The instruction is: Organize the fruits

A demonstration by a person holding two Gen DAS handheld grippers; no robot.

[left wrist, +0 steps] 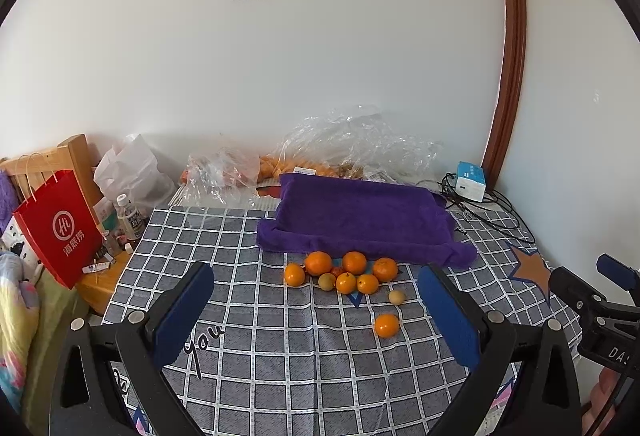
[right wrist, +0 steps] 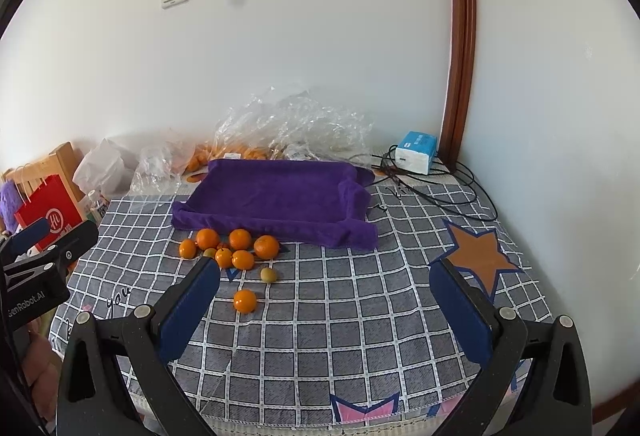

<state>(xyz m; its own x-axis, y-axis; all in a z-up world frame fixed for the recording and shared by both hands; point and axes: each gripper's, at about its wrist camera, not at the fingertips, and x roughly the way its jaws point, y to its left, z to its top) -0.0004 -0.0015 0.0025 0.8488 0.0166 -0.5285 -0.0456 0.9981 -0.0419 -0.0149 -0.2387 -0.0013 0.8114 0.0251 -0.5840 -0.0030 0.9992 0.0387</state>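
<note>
Several oranges (left wrist: 354, 262) cluster on the checked tablecloth in front of a purple towel-lined tray (left wrist: 360, 220), with two small yellow-green fruits (left wrist: 397, 297) among them. One orange (left wrist: 387, 325) lies apart, nearer me. My left gripper (left wrist: 316, 300) is open and empty, above the cloth short of the fruit. In the right wrist view the cluster (right wrist: 240, 238), the lone orange (right wrist: 245, 301) and the tray (right wrist: 276, 192) lie ahead and left. My right gripper (right wrist: 324, 300) is open and empty.
Crumpled clear plastic bags (left wrist: 352, 144) with more oranges lie behind the tray by the wall. A white-blue box (right wrist: 416, 152) and black cables (right wrist: 448, 192) sit at the back right. A red paper bag (left wrist: 60, 228), bottles and a white bag stand at the left off the table.
</note>
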